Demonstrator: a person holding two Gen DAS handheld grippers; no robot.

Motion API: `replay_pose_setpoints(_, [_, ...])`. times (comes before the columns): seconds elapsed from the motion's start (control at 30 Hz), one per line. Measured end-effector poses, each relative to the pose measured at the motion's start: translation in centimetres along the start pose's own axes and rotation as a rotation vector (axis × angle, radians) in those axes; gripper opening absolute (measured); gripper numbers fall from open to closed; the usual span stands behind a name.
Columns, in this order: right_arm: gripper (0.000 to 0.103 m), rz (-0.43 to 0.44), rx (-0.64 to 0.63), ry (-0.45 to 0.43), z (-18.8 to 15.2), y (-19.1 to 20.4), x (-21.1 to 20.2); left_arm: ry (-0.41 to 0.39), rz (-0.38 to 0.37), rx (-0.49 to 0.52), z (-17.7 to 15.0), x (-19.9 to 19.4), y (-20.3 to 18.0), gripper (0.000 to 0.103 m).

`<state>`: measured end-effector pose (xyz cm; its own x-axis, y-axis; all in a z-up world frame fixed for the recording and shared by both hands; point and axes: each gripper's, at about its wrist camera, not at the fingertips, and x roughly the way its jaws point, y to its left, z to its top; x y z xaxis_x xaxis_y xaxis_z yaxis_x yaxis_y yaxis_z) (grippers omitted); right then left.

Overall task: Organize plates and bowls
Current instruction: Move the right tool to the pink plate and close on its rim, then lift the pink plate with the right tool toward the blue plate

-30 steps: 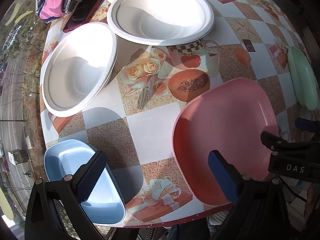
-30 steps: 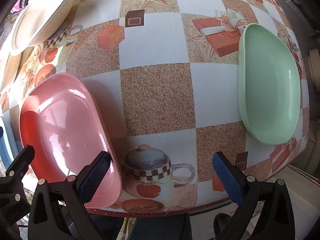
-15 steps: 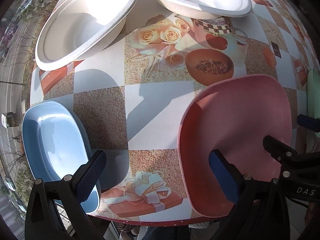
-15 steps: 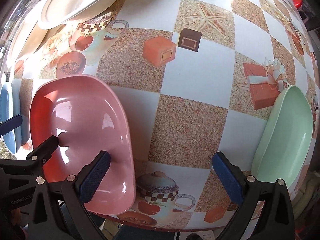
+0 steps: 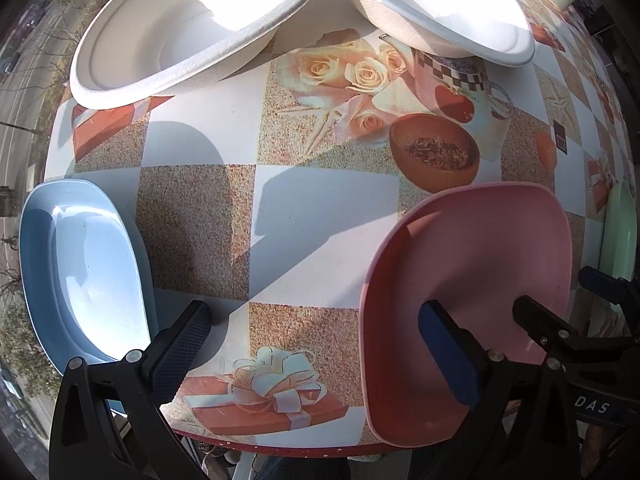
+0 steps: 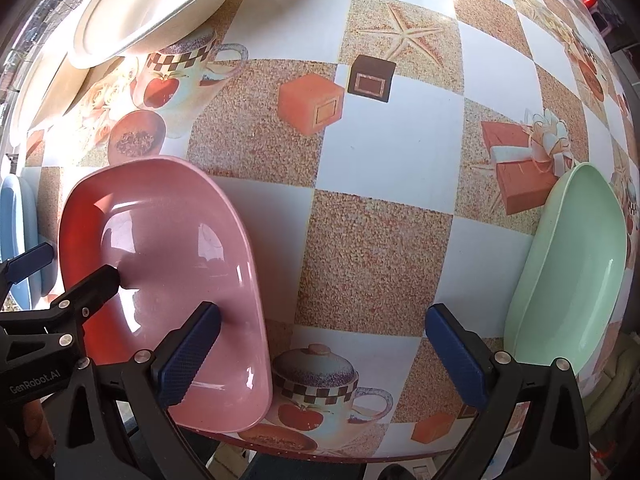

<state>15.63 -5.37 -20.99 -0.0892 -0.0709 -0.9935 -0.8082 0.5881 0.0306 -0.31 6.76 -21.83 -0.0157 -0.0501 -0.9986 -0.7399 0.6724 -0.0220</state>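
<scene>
- The left claw point(image 5: 316, 344) is spread wide and grips nothing. Its right pad hangs over the pink plate point(image 5: 472, 280), whose near rim disappears behind the claw's frame.
- Whether that pad touches the pink plate cannot be told.
- The blue plate point(image 5: 80, 276) lies just left of the left claw's left pad, at the counter point(image 5: 328, 224) edge. Its near end is covered by the claw's frame.
- Ahead of the left claw stand two white bowls, one ahead-left point(image 5: 188, 28) and one ahead-right point(image 5: 436, 4). Both are cut off by the top of the view and washed out by sun glare.
- The right claw point(image 6: 322, 350) is also wide apart and holds nothing. Its left pad overlaps the pink plate's right rim in its own view, contact unclear.
- The green plate point(image 6: 576, 272) sits just right of the right claw's right pad, near the counter edge. Its lower end is hidden behind the frame.
- In the left wrist view the green plate shows only as a thin sliver at far right.
- In the right wrist view the left claw's tip pokes in over the pink plate's left side, and the blue plate is a narrow strip beyond it.
</scene>
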Motion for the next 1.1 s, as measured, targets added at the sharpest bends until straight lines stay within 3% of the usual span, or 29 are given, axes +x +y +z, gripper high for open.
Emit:
replay_pose_setpoints(0.17, [0.071,0.008,-0.059,-0.004,-0.6,1.9,-1.0,0.02,-0.002,0.047,0.8,-0.3,-1.8,0.093])
replay_pose_setpoints(0.3, [0.061,0.005,-0.089,-0.002,-1.5,3.2,-1.2,0.075,-0.014,0.065,0.7,-0.3,-2.2,0.078])
replay_pose_setpoints(0.37, [0.035,0.022,-0.094,-0.003,-1.8,4.0,-1.5,0.086,-0.013,0.101,0.0,-0.6,-3.5,0.07])
replay_pose_setpoints(0.43, [0.022,0.06,-0.096,0.018,-2.1,5.0,-1.5,0.085,-0.025,0.141,-1.1,-1.4,-5.3,0.054])
replay_pose_setpoints(0.47, [0.021,0.075,-0.09,0.026,-2.4,5.5,-1.5,0.081,-0.016,0.164,-1.3,-1.5,-5.7,0.047])
replay_pose_setpoints(0.53, [0.021,0.064,-0.059,0.029,-2.7,5.9,-1.5,0.081,-0.028,0.169,-1.1,-1.5,-5.4,0.043])
replay_pose_setpoints(0.6, [0.019,0.092,-0.004,0.053,-3.0,5.5,-1.5,0.078,-0.043,0.167,-0.8,-1.7,-4.2,0.029])
replay_pose_setpoints(0.67, [0.018,0.118,0.036,0.07,-3.5,5.0,-1.4,0.087,-0.062,0.179,-1.8,-1.8,-3.9,0.024])
replay_pose_setpoints(0.87, [0.018,0.116,0.054,0.085,-4.0,5.3,-2.5,0.062,-0.064,0.27,-1.9,-1.8,-3.5,0.024])
replay_pose_setpoints(1.1, [0.018,0.127,0.046,0.083,-3.3,5.8,-4.1,-0.012,-0.032,0.356,-2.2,-4.5,-3.1,0.024])
